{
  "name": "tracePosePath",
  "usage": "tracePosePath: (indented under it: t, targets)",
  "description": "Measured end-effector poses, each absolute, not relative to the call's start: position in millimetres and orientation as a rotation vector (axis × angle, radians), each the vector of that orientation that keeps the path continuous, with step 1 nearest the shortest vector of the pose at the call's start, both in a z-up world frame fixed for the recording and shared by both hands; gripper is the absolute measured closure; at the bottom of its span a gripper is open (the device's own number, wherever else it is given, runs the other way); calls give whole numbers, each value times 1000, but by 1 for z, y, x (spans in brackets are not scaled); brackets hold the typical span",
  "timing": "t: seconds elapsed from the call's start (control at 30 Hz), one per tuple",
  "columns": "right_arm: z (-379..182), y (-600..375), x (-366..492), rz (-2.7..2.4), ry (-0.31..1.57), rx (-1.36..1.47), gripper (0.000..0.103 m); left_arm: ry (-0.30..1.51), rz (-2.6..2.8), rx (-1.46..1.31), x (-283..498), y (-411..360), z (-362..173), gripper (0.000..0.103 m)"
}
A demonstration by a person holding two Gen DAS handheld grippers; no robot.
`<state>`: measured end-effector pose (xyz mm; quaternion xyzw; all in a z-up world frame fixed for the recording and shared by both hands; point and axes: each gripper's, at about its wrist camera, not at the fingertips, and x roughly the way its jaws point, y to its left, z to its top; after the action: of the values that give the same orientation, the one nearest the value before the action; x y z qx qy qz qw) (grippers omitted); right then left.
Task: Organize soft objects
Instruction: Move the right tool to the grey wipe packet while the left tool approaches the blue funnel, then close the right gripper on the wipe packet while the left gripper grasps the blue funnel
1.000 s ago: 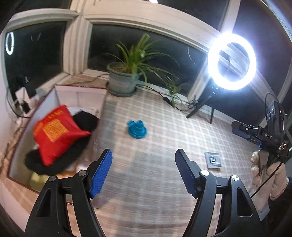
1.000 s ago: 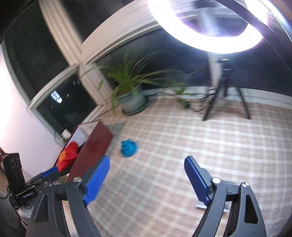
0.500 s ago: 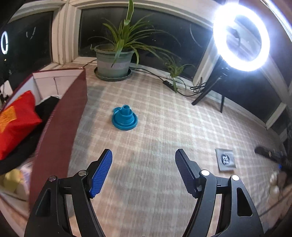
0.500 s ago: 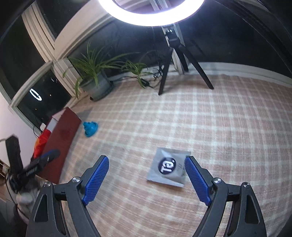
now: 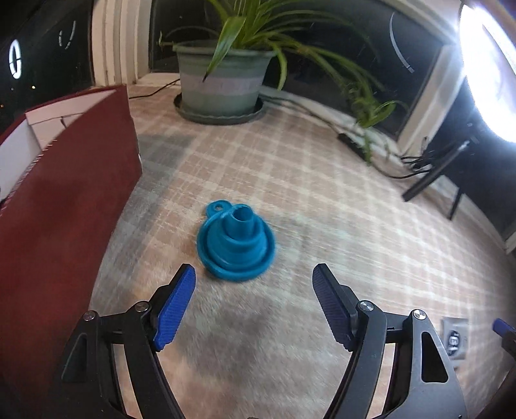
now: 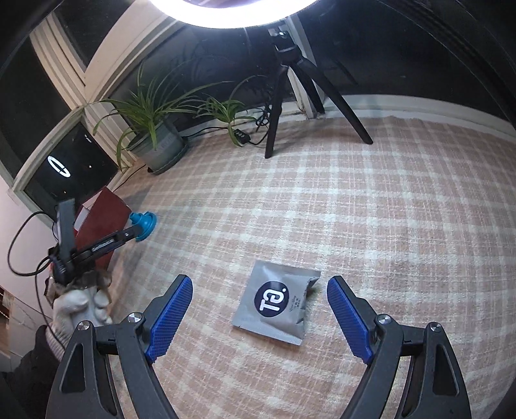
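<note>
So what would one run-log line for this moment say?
left gripper: open, nearing blue funnel | right gripper: open over grey packet | nothing held

potted spider plant (image 5: 222, 80) by dark windows (image 6: 80, 158), ring light (image 6: 238, 13) on black tripod (image 6: 290, 80)

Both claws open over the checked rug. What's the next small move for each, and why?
Probably lower each claw onto its item and close. The left claw stands open just short of the blue funnel; the right claw is open with the grey sachet lying flat between its fingers, untouched. Neither holds anything, and the red box waits beside the funnel.
</note>
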<state>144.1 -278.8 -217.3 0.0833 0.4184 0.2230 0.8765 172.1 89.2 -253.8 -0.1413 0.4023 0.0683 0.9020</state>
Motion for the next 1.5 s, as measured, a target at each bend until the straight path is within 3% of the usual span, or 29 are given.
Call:
tracePosePath:
  t: [0.83,1.5]
  targets:
    - [-239,-283,154,453,924,135,21,854,17,-113,206,59,-265,30]
    - [-262,-244,147,478,1002,-4,20,871,134,-115,233,62,-266,24]
